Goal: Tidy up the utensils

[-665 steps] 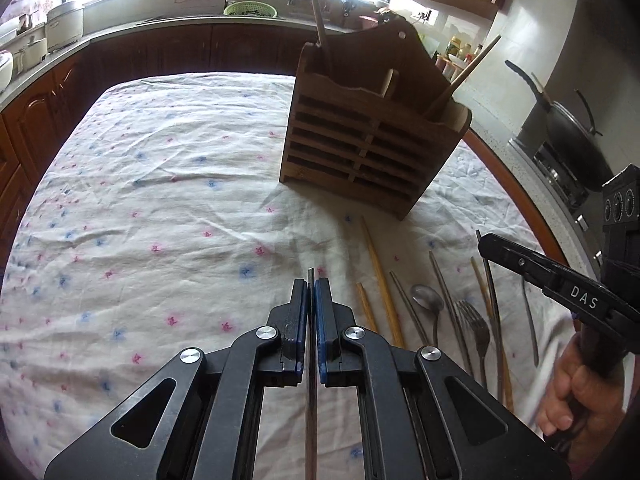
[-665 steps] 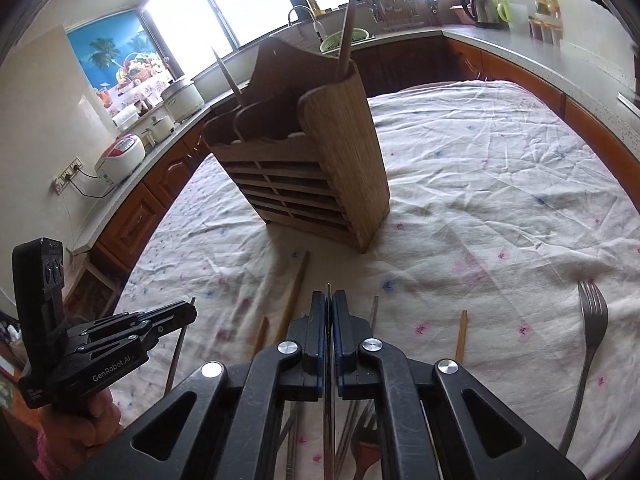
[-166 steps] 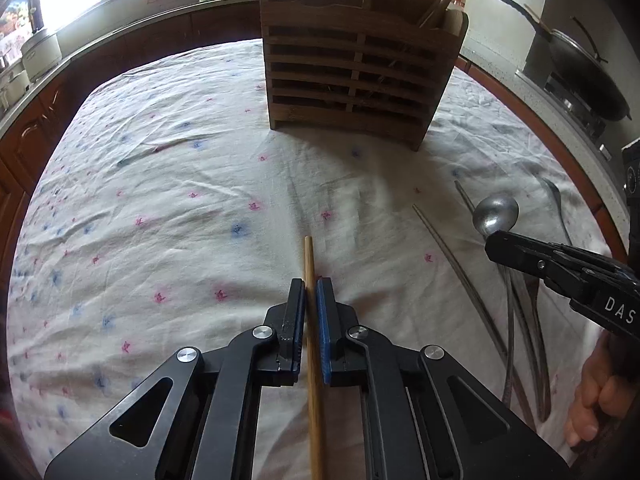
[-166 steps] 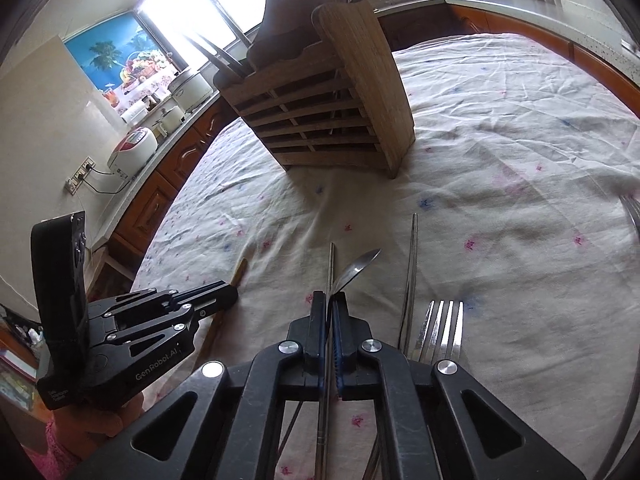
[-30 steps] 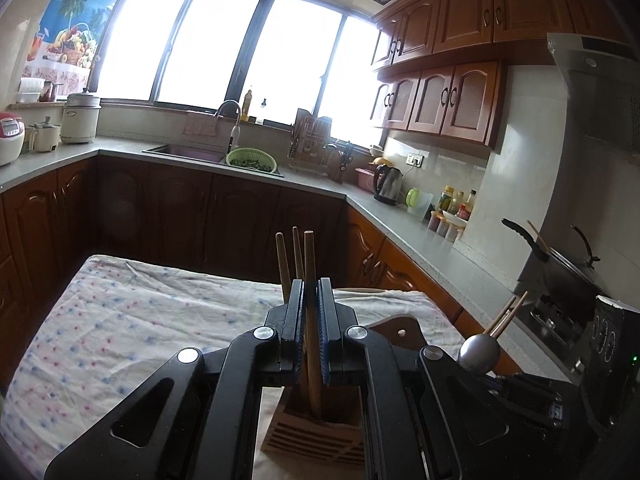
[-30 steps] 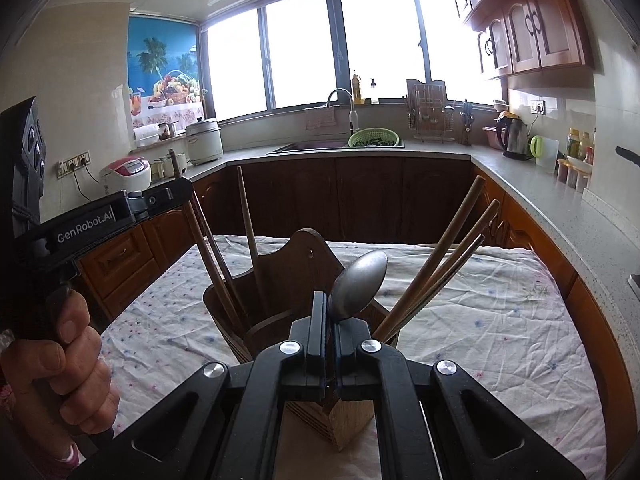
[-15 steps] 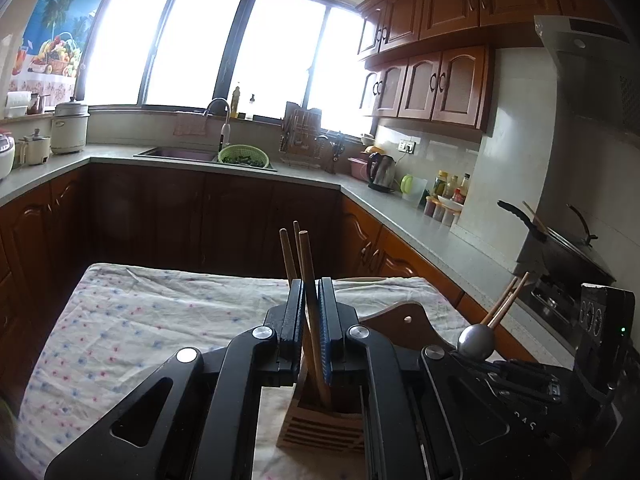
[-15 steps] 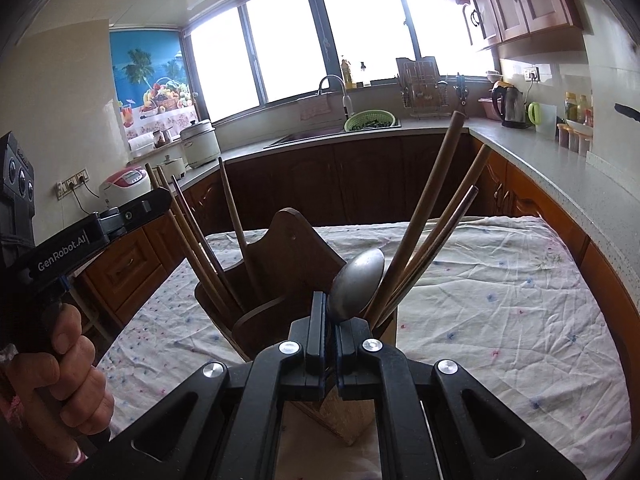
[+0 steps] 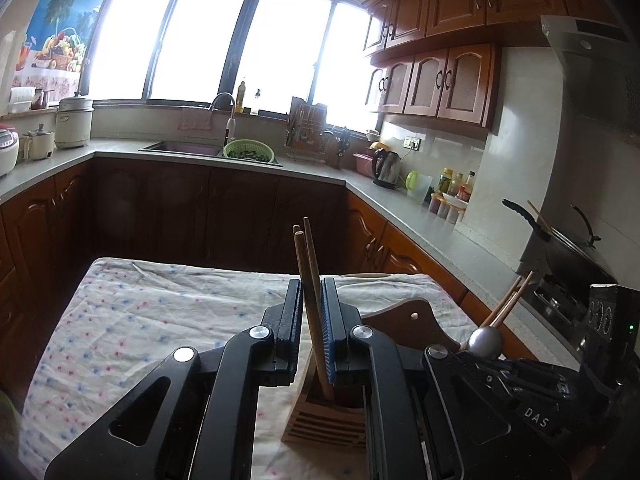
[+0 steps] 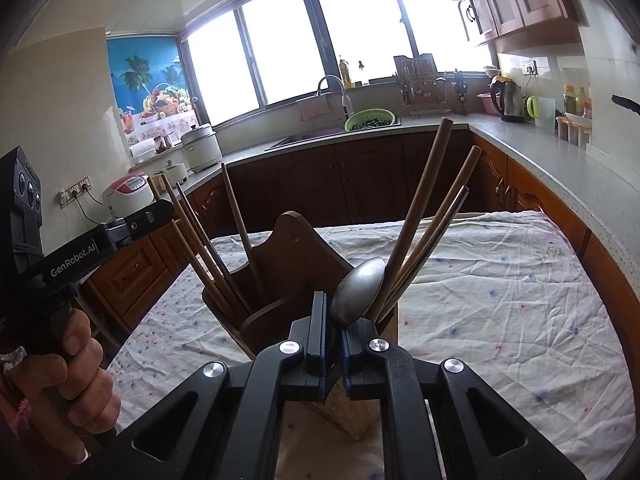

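Both hand-held grippers over the slatted wooden utensil holder [image 10: 304,280], on the floral-cloth desk [image 10: 500,300].
Left hand-held gripper [image 9: 311,312] and right hand-held gripper [image 10: 330,336] just opening, jaws loose around wooden chopsticks [image 9: 306,264] and steel spoon [image 10: 358,292]; both stand in holder compartments.

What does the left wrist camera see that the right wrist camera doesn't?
Only the left wrist view shows the wok on the stove and the left gripper, its jaws just opening around the chopsticks. Only the right wrist view shows the hand and the red rice cooker. Both show the wooden holder, the spoon, the green colander and the kettle.
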The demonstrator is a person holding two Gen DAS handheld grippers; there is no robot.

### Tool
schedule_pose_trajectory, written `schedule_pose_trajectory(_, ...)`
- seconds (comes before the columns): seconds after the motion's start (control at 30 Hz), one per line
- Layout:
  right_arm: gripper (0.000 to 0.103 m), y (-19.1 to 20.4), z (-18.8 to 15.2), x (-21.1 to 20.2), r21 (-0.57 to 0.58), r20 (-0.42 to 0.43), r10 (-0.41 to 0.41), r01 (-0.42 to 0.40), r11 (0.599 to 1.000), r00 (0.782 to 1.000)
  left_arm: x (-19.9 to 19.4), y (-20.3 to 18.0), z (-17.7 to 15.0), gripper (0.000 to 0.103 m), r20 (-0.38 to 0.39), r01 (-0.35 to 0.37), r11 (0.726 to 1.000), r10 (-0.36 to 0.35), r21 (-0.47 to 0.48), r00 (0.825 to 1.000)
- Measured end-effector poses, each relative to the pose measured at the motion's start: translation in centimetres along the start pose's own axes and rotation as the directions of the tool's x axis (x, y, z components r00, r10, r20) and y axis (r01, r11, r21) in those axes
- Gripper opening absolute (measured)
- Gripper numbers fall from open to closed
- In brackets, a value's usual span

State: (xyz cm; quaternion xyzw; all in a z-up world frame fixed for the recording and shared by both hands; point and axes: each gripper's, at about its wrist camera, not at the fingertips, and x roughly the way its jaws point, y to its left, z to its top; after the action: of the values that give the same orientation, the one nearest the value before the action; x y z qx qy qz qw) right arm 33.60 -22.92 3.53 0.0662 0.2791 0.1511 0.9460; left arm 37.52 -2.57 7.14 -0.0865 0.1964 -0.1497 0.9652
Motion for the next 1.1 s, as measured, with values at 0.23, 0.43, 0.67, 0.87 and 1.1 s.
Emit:
schedule_pose_trajectory(0.23, 0.023, 0.0, 0.4, -0.9, 0.007, 0.026, -0.001, 0.001, 1.000, 1.000, -0.5, 0.1, -0.1, 0.034, 0.005, -0.007, 1.000, 0.007, -0.009, 1.000)
schedule_pose_trajectory(0.43, 0.024, 0.1, 0.7, -1.4, 0.005, 0.043, -0.006, 0.006, 1.000, 0.999, -0.9, 0.2, -0.1, 0.040, 0.006, -0.012, 1.000, 0.012, -0.004, 1.000)
schedule_pose_trajectory(0.67, 0.027, 0.0, 0.8, -2.2, 0.009, 0.059, -0.018, 0.017, 1.000, 0.998, -1.8, 0.5, -0.1, 0.056, 0.012, -0.022, 1.000, 0.022, -0.013, 1.000)
schedule_pose_trajectory(0.87, 0.040, 0.0, 1.1, -4.2, 0.019, 0.114, -0.023, 0.021, 1.000, 0.993, -3.5, 1.1, -0.2, 0.073, 0.029, -0.032, 0.999, 0.033, -0.037, 0.999)
schedule_pose_trajectory(1.1, 0.046, -0.3, 0.7, -5.8, 0.053, 0.146, -0.040, 0.033, 0.998, 0.989, -5.3, 1.4, -1.1, 0.085, 0.027, -0.045, 0.998, 0.046, -0.053, 0.999)
